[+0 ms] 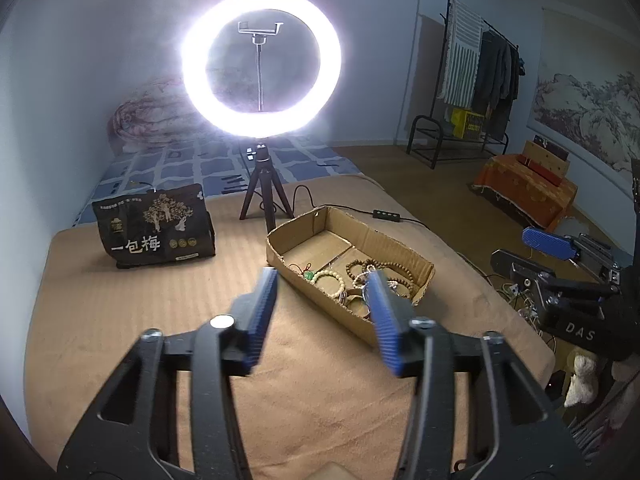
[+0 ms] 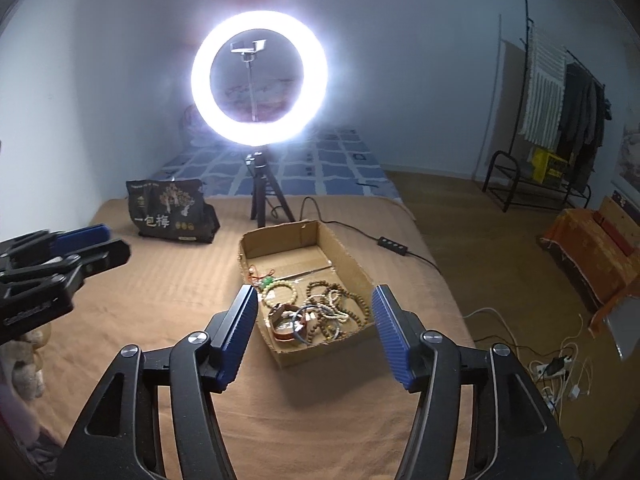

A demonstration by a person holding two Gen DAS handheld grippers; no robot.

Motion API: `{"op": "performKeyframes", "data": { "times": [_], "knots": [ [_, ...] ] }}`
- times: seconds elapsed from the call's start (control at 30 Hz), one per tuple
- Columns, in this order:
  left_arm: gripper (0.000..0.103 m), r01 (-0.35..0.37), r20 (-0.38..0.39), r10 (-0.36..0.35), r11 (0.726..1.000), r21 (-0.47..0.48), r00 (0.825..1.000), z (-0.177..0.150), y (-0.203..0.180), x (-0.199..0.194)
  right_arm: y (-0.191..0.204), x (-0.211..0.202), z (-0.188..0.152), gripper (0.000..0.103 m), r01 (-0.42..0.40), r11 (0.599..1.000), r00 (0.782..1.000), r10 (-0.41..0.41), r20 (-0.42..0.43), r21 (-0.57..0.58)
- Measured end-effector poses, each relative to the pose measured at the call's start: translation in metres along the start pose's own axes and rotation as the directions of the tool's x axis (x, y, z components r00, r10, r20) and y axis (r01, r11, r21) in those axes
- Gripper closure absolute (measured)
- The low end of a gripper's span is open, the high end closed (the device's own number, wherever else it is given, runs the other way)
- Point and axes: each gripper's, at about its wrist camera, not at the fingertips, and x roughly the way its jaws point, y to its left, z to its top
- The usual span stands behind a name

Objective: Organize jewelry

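Bedroom; work surface is a bed under a tan blanket, ring light on a tripod at the far end, black snack bag at 10 o'clock.

Jewelry sits heaped in the near end of an open cardboard box: pale bead bracelet, brown bead strands, a few bangles. The far end of the box is nearly bare. I read the box's long axis as running from near, at 6 o'clock, to far, at 12 o'clock, in the right wrist view.

Right gripper: jaws apart, nothing between the pads, heap dead ahead at 12 o'clock and just below.

Left gripper: jaws apart, empty; box lies at 1 o'clock, its long axis slanting from near right to far left there.

Judgement: the right is nearer and squarer to the heap, so I would lead with it.
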Motion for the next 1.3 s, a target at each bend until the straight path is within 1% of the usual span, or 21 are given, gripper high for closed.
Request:
{"op": "performKeyframes", "data": {
  "times": [0.07, 0.13, 0.2, 0.23, 0.27, 0.3, 0.33, 0.4, 0.5, 0.67, 0.83, 1.0, 1.13, 1.3],
  "knots": [
    [0.042, -0.004, 0.010, 0.004, 1.000, 0.007, 1.000, -0.002, 0.000, -0.005, -0.001, -0.004, -0.001, 0.036, 0.008, 1.000, 1.000, -0.008, 0.014, 0.008],
    [0.029, -0.016, 0.022, 0.015, 1.000, 0.023, 1.000, -0.004, -0.001, -0.010, -0.001, -0.009, -0.001, 0.033, 0.019, 1.000, 0.999, -0.019, 0.028, -0.001],
    [0.022, -0.022, 0.034, 0.021, 1.000, 0.020, 0.999, -0.006, 0.001, -0.016, 0.000, -0.013, -0.001, 0.032, 0.040, 0.999, 0.998, -0.040, 0.046, -0.014],
    [0.020, -0.022, 0.037, 0.021, 1.000, 0.015, 0.999, -0.006, 0.003, -0.019, 0.001, -0.014, -0.002, 0.031, 0.049, 0.999, 0.998, -0.048, 0.051, -0.017],
    [0.020, -0.024, 0.041, 0.023, 1.000, 0.008, 0.999, -0.007, 0.005, -0.021, 0.000, -0.016, -0.002, 0.028, 0.052, 0.998, 0.997, -0.051, 0.055, -0.018],
    [0.016, -0.029, 0.047, 0.029, 1.000, 0.002, 0.998, -0.007, 0.007, -0.023, 0.001, -0.017, -0.002, 0.024, 0.055, 0.998, 0.997, -0.054, 0.062, -0.019],
    [0.012, -0.037, 0.055, 0.037, 0.999, -0.002, 0.998, -0.007, 0.009, -0.025, 0.002, -0.018, -0.002, 0.023, 0.059, 0.998, 0.996, -0.057, 0.070, -0.021],
    [0.008, -0.053, 0.074, 0.053, 0.999, -0.002, 0.996, -0.007, 0.012, -0.029, 0.004, -0.018, -0.003, 0.023, 0.063, 0.998, 0.995, -0.061, 0.077, -0.029],
    [0.007, -0.071, 0.082, 0.071, 0.997, 0.001, 0.994, -0.008, 0.016, -0.031, 0.007, -0.015, -0.002, 0.023, 0.066, 0.997, 0.995, -0.063, 0.079, -0.040],
    [0.007, -0.088, 0.072, 0.088, 0.996, -0.003, 0.994, -0.009, 0.019, -0.031, 0.010, -0.009, -0.005, 0.023, 0.068, 0.996, 0.996, -0.064, 0.061, -0.052],
    [0.002, -0.102, 0.091, 0.100, 0.994, 0.026, 0.991, -0.011, 0.013, -0.036, 0.011, -0.009, -0.005, 0.023, 0.078, 0.995, 0.995, -0.074, 0.060, -0.063],
    [0.001, -0.118, 0.105, 0.112, 0.992, 0.053, 0.988, -0.012, 0.006, -0.039, 0.005, -0.009, -0.006, 0.023, 0.069, 0.997, 0.996, -0.067, 0.058, -0.032],
    [0.001, -0.143, 0.113, 0.135, 0.988, 0.060, 0.984, -0.012, 0.003, -0.041, 0.000, -0.010, -0.007, 0.023, 0.069, 0.998, 0.996, -0.069, 0.060, -0.006],
    [0.000, -0.143, 0.122, 0.134, 0.987, 0.067, 0.983, -0.012, -0.001, -0.043, -0.004, -0.013, -0.008, 0.022, 0.082, 0.997, 0.993, -0.082, 0.079, 0.006]
  ]
}}
